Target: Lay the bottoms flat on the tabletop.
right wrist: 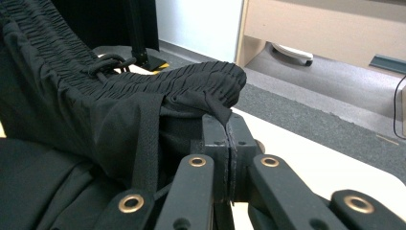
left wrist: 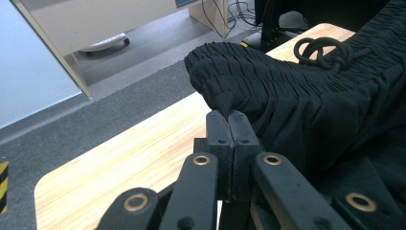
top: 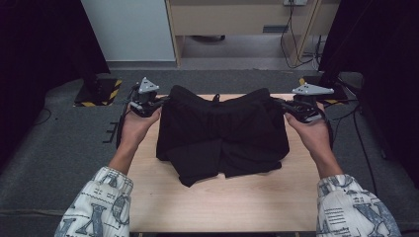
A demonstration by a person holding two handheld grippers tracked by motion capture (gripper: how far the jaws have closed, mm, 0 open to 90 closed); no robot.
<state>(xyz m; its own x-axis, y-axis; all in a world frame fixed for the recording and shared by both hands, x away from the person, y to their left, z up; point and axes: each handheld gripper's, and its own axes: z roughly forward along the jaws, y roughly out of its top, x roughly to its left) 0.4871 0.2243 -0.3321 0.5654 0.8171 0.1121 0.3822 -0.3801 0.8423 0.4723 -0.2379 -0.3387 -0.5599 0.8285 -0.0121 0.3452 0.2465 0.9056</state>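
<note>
Jaws pressed together on a pinch of gathered black fabric, the left gripper [left wrist: 229,115] grips one corner of the elastic waistband of a pair of black shorts [left wrist: 306,96]; the right gripper [right wrist: 224,120] is likewise clamped tight on a fold at the opposite waistband corner [right wrist: 210,86]. A knotted drawstring [left wrist: 321,51] rests at the middle of the ruched band, between the two grippers. From the high view, the person's left hand [top: 136,123] and right hand [top: 311,132] hold the grippers at either side of the garment, near the far edge of a light wooden table [top: 222,202]. The shorts [top: 222,133] lie spread on the tabletop, waistband toward the far edge and legs folded over one another toward the person. Patterned white sleeves [top: 96,207] enter from the bottom. Grey carpet [top: 59,148] surrounds the table, with a pale wooden cabinet [top: 237,19] beyond.
</note>
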